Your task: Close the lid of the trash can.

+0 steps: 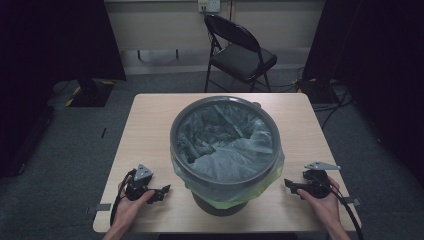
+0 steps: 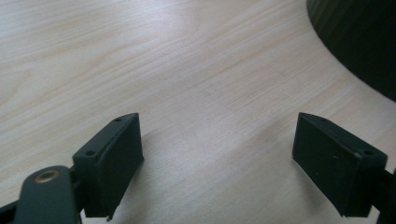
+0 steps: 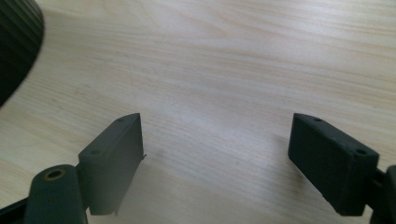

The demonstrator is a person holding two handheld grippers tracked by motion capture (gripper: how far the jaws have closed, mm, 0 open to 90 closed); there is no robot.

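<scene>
Grey bin (image 1: pixel 227 150) sits mid-worktop (image 1: pixel 150 125), nearer the person's edge, upright. It's lined with a translucent green bag (image 1: pixel 225 137); the bag top is folded over the rim and hangs down the outside wall as a pale green band on the near side. The bag interior is crumpled, and I can't tell if there's anything in it.

Left gripper (image 1: pixel 162 191) is low at the worktop, left of the bin, held in the left hand (image 1: pixel 131 202), jaws pointing toward the bin base. Jaws are wide apart with nothing between them; the left gripper view has bare wood in the gap (image 2: pixel 217 158) and the dark ribbed bin wall (image 2: pixel 359 42) in the top right corner, near but not touching.

Right gripper (image 1: pixel 290 186) mirrors it on the right side in the right hand (image 1: pixel 322 200), jaws aimed at the bin. These are also spread wide, with only wood grain between them (image 3: pixel 215 163) and the bin wall (image 3: pixel 16 42) at the top left of its view, apart from the jaws.

Both cables trail back off the near edge. A folding chair (image 1: pixel 240 52) stands on the floor behind the worktop.
</scene>
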